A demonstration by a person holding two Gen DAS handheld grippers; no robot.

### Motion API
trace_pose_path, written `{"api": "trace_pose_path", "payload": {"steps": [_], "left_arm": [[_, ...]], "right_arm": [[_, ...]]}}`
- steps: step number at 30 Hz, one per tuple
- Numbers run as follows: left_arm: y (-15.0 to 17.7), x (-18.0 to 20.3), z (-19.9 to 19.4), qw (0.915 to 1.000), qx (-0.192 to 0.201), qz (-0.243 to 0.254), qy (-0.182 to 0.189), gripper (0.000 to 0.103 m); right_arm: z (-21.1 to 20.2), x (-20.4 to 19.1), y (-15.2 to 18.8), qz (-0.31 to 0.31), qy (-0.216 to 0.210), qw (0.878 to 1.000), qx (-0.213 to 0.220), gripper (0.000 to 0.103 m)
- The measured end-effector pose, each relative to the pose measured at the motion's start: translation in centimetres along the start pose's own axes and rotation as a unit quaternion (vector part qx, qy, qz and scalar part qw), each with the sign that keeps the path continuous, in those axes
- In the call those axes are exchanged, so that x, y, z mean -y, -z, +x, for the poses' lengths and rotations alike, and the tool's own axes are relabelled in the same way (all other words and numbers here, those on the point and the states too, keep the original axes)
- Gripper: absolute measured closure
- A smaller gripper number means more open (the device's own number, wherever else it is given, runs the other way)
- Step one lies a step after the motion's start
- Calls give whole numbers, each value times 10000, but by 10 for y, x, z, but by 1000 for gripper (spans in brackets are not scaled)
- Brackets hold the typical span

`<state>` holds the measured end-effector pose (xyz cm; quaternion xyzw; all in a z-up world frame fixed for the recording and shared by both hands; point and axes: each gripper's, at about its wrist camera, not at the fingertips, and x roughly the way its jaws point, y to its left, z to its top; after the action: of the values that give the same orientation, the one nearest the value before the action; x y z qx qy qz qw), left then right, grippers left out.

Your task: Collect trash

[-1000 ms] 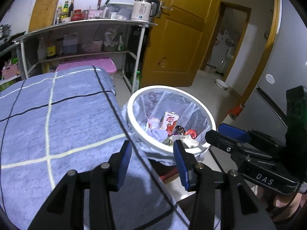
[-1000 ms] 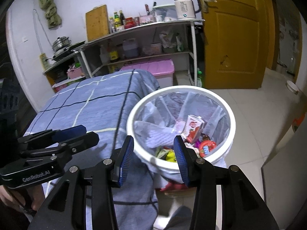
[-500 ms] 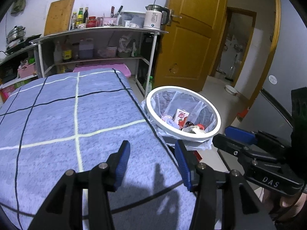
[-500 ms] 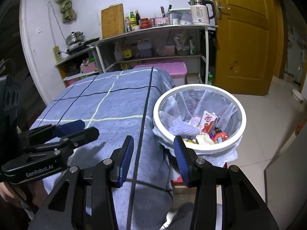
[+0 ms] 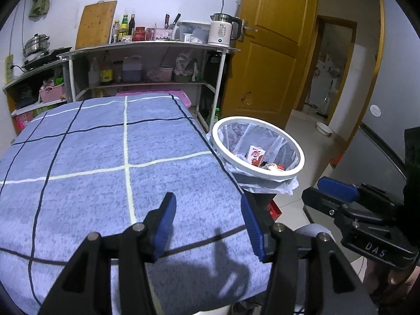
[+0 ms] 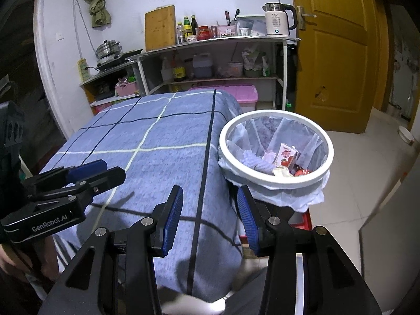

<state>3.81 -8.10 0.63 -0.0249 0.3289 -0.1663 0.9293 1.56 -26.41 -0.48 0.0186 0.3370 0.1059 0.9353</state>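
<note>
Bin (image 6: 275, 177) hugs table edge (image 6: 210, 141); tongs (image 5: 208, 225) empty.

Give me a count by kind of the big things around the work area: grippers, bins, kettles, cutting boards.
Grippers: 2, left gripper and right gripper, both open and empty
Bins: 1, white bin holding trash
Kettles: 1, kettle
Cutting boards: 1, cutting board
Total: 5

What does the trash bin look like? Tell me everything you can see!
The trash bin is round with a thick white rim, lined with a thin whitish plastic bag that spills over its edge. It stands upright beside the blue checked cloth, close against it. Inside lie a small red-and-white carton, crumpled wrappers and other scraps. Nothing grips it.
</note>
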Motion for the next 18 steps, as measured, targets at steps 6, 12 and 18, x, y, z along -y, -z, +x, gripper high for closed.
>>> {"api": "trace_pose_path", "payload": {"steps": [6,12,18], "left_arm": [[7,0,-10,10000,36,-26,-54,46],[10,1,-16,9999,99,-47,-87,43],[10,2,-17,9999,130,-51,-86,42]], "right_arm": [[-6,-4,8,-43,12,10000,13,59],[-12,-5,11,-58,47,9999,90,59],[-14,-4,12,-62,69,9999,134,59]]}}
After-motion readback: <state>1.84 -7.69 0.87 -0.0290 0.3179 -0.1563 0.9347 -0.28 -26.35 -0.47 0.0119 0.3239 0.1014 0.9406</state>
